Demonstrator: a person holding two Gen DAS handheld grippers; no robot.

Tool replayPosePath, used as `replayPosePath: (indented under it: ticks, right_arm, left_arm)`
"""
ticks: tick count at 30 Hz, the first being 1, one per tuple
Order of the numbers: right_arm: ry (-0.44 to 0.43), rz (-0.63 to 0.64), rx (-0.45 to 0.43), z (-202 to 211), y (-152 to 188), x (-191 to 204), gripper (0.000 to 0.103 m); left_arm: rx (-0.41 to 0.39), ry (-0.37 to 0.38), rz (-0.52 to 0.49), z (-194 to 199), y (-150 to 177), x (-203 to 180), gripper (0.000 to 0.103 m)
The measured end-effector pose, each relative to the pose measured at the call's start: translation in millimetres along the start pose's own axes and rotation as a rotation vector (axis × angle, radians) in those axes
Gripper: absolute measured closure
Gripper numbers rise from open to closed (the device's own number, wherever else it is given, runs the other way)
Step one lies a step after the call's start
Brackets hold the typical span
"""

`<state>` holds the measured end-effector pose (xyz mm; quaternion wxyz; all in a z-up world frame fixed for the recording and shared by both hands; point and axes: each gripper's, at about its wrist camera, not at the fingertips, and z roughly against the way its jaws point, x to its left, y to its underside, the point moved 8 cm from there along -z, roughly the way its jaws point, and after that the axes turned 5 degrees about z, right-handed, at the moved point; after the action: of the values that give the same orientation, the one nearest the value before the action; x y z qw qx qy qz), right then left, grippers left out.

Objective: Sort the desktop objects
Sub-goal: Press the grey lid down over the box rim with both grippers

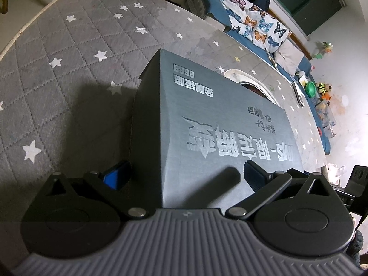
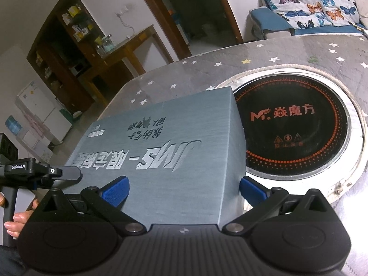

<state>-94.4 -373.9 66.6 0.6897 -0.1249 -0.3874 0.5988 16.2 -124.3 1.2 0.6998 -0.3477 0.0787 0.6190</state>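
Right gripper [image 2: 184, 187] is sitting low and tilted, its blue pads [image 2: 116, 191] spread wide, one on top of the grey box [image 2: 156, 156] near its near-left edge, the other just off the box's near-right corner. Whether the pads are actually pressing the box: can't tell, but the fingers are well apart and straddling that near corner. Left gripper [image 1: 184, 174] is doing much the same from the other side: fingers wide, blue pad [image 1: 115, 176] down beside the box's left wall, black finger [image 1: 255, 174] lying over the lid w/ its shadow falling across the silver lettering. Again open around the box; grip contact unclear.

In the right wrist view, the left gripper's body is poking in at far left, w/ the person's hand [image 2: 16, 216] wrapping its handle, fingertips curling round the grey grip.

Box itself is lying flat on the grey star-print quilted table cover [image 1: 69, 57], lid up, printed text upside-down to both cams. Its far-right corner is sitting just beside the round black induction hob [image 2: 292, 133] set in a white ring in the table. Beyond the table, a blue sofa w/ butterfly cushions [image 1: 257, 25] is running along the far wall.
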Motion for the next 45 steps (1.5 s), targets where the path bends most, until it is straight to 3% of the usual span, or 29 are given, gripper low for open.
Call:
replayPosePath:
  ticks: [24, 45]
  right_arm:
    - [0.005, -0.009, 0.003, -4, 5, -6, 0.0]
    - [0.015, 0.004, -0.007, 3, 14, -3, 0.0]
  left_arm:
    - [-0.002, -0.014, -0.017, -3, 2, 2, 0.0]
    - [-0.039, -0.079, -0.066, 9, 14, 6, 0.0]
